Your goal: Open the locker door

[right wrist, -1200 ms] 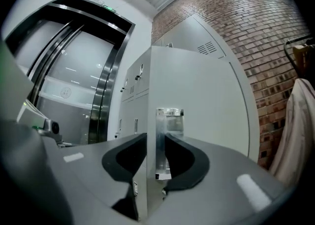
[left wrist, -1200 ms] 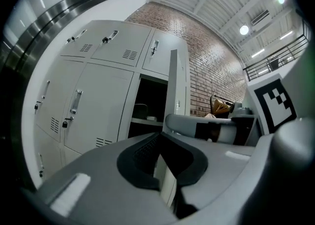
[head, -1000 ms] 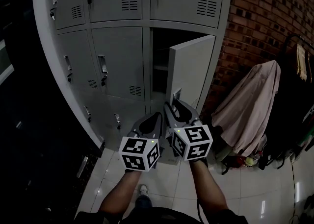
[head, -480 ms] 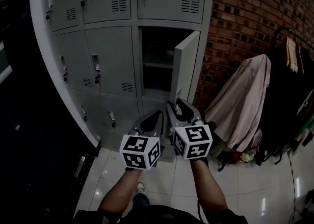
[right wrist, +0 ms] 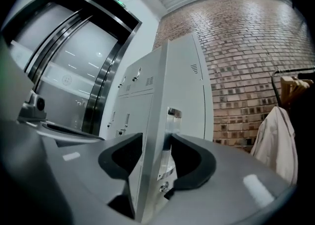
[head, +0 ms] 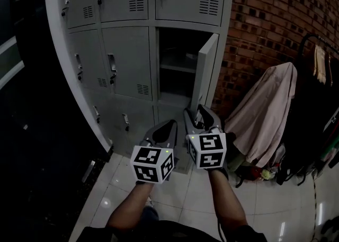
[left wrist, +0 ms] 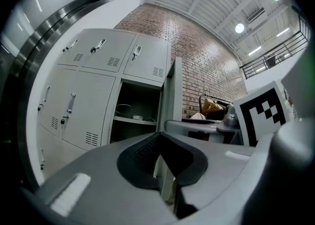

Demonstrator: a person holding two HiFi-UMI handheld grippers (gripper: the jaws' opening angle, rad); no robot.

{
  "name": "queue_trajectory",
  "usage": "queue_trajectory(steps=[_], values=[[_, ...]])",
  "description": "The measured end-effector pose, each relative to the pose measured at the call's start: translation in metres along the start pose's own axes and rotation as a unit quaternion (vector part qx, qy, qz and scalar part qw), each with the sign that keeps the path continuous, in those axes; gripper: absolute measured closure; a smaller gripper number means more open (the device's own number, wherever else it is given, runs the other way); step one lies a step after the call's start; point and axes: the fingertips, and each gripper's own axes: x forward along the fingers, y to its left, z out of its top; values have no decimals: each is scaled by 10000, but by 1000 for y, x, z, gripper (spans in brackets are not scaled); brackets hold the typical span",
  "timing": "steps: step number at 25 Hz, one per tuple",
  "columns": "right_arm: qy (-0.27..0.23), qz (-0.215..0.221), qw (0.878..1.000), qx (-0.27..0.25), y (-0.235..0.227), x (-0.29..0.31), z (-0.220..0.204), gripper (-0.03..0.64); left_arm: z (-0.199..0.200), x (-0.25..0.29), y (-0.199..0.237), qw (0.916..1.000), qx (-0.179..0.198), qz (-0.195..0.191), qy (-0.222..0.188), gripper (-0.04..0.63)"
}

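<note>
Left of the open locker door (head: 205,71), your left gripper (head: 169,125) has its fingers together with nothing in them, facing the grey locker bank (head: 127,61). The door stands swung out nearly edge-on from the middle-row compartment (head: 177,66) at the bank's right end. Your right gripper (right wrist: 156,140) straddles its free edge, fingers apart and just now opening wider, with the door's metal handle (right wrist: 173,120) beside the right finger.

Matt metal locker door (head: 205,69), rough brick wall (head: 265,24), glossy floor (head: 275,204)
</note>
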Motion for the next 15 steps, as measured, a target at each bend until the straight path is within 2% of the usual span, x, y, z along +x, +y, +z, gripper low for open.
queue_trajectory(steps=[5, 9, 15], values=[[61, -93, 9999, -131, 1, -1, -1, 417, -3, -8, -7, 9999, 63, 104, 81, 591], [101, -120, 9993, -339, 6, 4, -5, 336, 0, -17, -6, 9998, 86, 178, 77, 591], [9, -208, 9994, -267, 3, -2, 3, 336, 2, -31, 2, 9994, 56, 311, 102, 591]])
